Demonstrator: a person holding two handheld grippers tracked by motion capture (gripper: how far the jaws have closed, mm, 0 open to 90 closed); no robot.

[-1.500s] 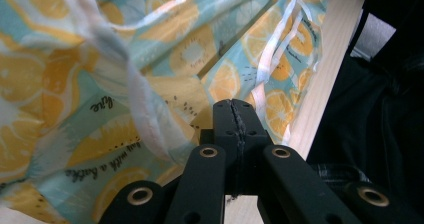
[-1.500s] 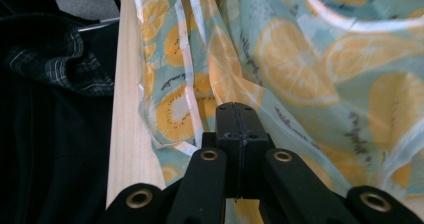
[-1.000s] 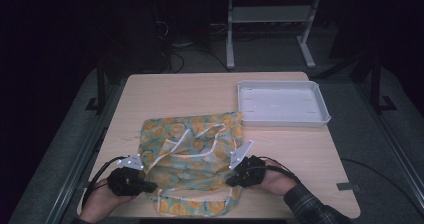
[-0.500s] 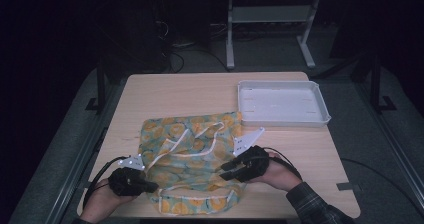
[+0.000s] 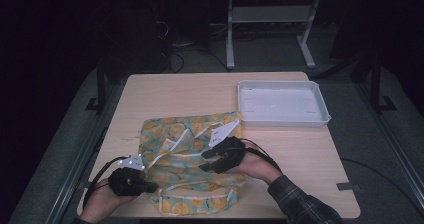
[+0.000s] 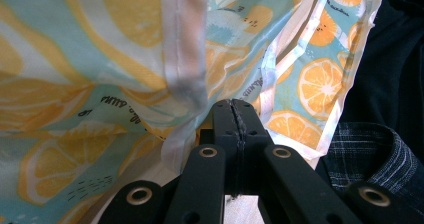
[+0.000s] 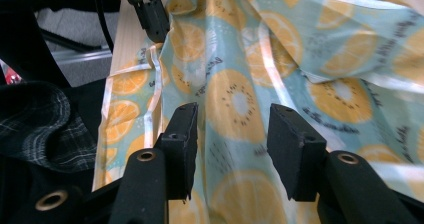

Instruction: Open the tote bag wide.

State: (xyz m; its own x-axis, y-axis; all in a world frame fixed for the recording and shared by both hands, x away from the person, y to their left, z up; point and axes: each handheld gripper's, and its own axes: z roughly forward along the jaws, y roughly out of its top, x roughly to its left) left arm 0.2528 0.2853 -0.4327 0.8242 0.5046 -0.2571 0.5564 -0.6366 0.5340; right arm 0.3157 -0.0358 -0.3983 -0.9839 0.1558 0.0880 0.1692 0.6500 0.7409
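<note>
Left hand-held gripper [image 5: 150,186] clenched on the near edge of the citrus-print turquoise fabric garment [image 5: 190,159]. Right hand-held gripper [image 5: 206,161] has just been opening, jaws parted, hovering over the cloth's middle, gripping nothing. Beyond it: white plastic tray [image 5: 320,116] on the light wooden worktop [image 5: 170,94].

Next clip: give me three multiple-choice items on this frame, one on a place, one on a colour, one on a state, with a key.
1. Where does the tray stand?
A. far right part of the table
B. near left corner
C. on the cloth

2. What is printed on the cloth?
A. red stripes
B. orange fruit slices on pale blue
C. black dots on white

3. How do the right tongs stand?
A. clamped on the tray
B. shut on the cloth
C. open above the cloth

Key: 1 A, the high view shows the tray beyond the cloth at the right; 2 B, both gripper views show the slices; 3 C, the right gripper view shows a gap between the jaws, which have just been opening.
</note>
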